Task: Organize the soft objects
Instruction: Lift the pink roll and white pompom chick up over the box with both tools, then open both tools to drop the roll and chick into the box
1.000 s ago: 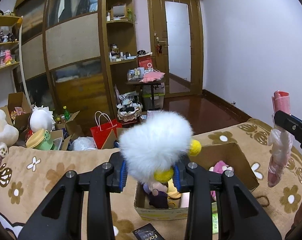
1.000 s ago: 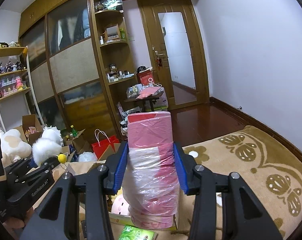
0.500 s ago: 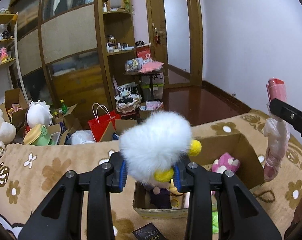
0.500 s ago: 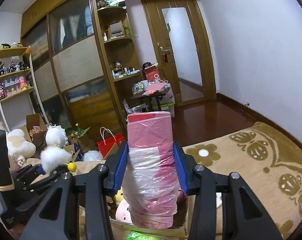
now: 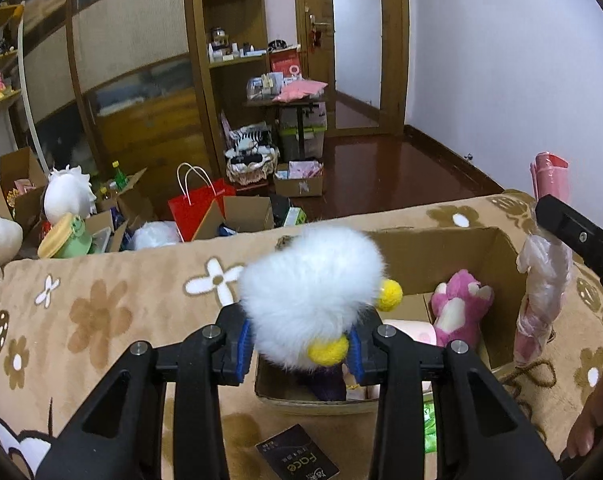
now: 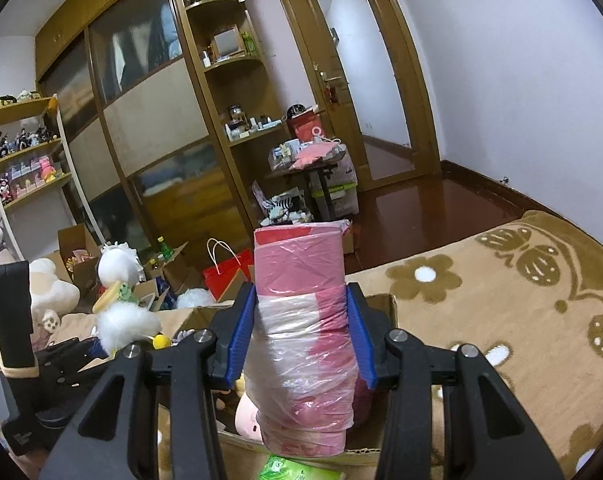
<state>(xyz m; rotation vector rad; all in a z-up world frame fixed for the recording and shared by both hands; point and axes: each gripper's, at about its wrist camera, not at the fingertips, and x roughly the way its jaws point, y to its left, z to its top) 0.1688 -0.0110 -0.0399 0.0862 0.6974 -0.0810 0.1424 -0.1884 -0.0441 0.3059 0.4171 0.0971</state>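
My left gripper (image 5: pixel 299 346) is shut on a fluffy white plush with yellow pom-poms (image 5: pixel 313 294), held above the near left side of an open cardboard box (image 5: pixel 437 252) on the bed. In the box lie a pink plush (image 5: pixel 459 306) and other soft toys. My right gripper (image 6: pixel 301 334) is shut on a pink roll wrapped in clear plastic (image 6: pixel 303 332), upright over the same box (image 6: pixel 385 304). The roll (image 5: pixel 541 284) hangs at the box's right edge in the left wrist view. The white plush (image 6: pixel 123 322) and left gripper appear at the lower left of the right wrist view.
A tan flowered blanket (image 5: pixel 101 304) covers the bed. A dark card (image 5: pixel 297 462) and a green packet (image 6: pixel 281 468) lie in front of the box. Beyond the bed stand a red paper bag (image 5: pixel 197 208), open cartons with toys (image 5: pixel 67 216), shelves and a wardrobe.
Both grippers have sunk toward the box with their loads still gripped. The box's inside and the pink plush now show more fully in the left wrist view.
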